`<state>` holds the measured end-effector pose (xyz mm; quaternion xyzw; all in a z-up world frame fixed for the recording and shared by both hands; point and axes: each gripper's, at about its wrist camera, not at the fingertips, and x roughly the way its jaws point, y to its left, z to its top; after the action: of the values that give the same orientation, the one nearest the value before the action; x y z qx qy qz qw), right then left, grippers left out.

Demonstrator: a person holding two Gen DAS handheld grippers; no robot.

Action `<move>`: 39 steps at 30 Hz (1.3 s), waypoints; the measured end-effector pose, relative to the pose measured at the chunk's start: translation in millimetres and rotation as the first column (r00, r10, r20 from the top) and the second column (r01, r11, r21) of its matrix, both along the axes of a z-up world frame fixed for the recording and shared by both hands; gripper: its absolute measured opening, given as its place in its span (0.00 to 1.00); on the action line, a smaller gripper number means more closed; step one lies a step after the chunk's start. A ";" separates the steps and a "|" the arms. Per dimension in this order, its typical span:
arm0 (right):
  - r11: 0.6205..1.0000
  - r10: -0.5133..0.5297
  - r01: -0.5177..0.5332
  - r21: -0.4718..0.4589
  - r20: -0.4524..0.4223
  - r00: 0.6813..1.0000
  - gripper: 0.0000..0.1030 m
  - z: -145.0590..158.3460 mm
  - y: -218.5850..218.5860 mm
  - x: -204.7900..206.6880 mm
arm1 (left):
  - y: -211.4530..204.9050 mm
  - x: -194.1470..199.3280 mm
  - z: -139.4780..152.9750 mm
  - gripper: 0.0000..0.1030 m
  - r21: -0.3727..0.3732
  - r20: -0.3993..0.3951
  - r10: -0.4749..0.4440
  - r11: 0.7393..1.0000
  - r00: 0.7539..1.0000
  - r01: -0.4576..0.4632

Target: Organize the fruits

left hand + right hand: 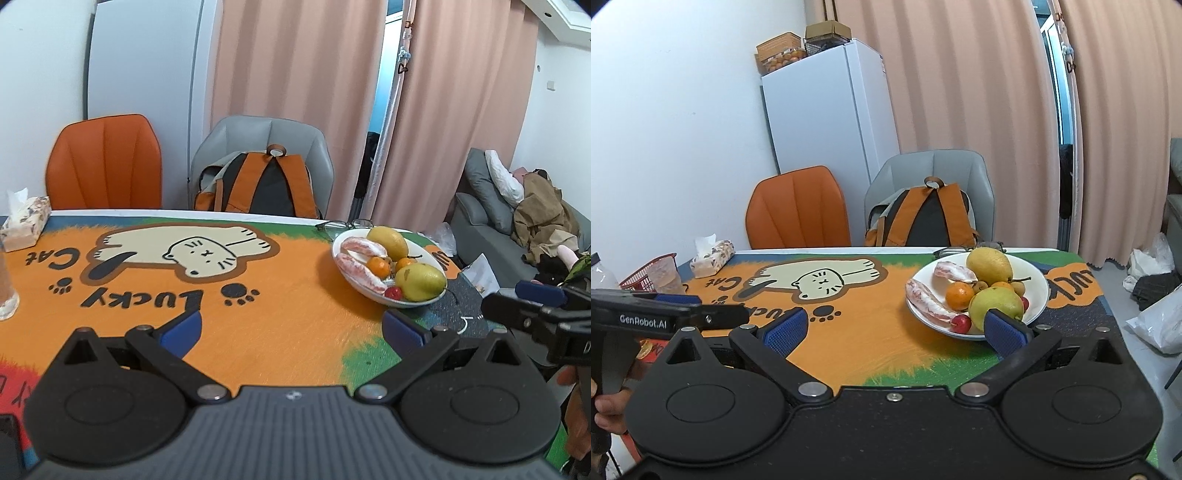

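- Right wrist view, nearest first: my right gripper [892,325] stands wide with nothing between its blue pads, low over the near part of the tabletop [871,343]; its right pad overlaps the near rim of the white plate [1039,291] in the picture, though I cannot tell whether it touches.
- My left gripper [291,328] is wide and empty too, over the orange cloth left of the plate.
- All the fruit I can see already sits in the plate, at the right of the tabletop: a big yellow-green fruit [995,306] nearest, small red fruits [962,322] at the near rim, tangerines [959,295], peeled pomelo segments [929,301] on the left, a second yellow fruit [989,266] at the far side.
- I judge the sorting about finished; any tidying should be a gentle nudge from the rim side, since the round fruits could roll out.
- Glasses [967,250] lie just behind the plate, easy to knock.
- Far left stand a plastic cup [665,275], a red basket [646,271] and a tissue box [713,258], well clear; chairs with a backpack [923,218] beyond.
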<state>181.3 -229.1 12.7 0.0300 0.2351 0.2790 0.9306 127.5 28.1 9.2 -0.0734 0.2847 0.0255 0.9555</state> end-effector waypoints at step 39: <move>0.998 0.015 -0.015 -0.059 -0.003 1.000 1.00 -1.2 11.7 -52.5 | 19.1 -62.3 -19.1 1.00 0.026 -0.008 0.023 0.999 1.000 -0.023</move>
<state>128.8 -217.4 11.4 0.0009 0.2446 0.2786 0.9287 65.2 47.2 -9.9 -0.0641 0.2875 0.0406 0.9548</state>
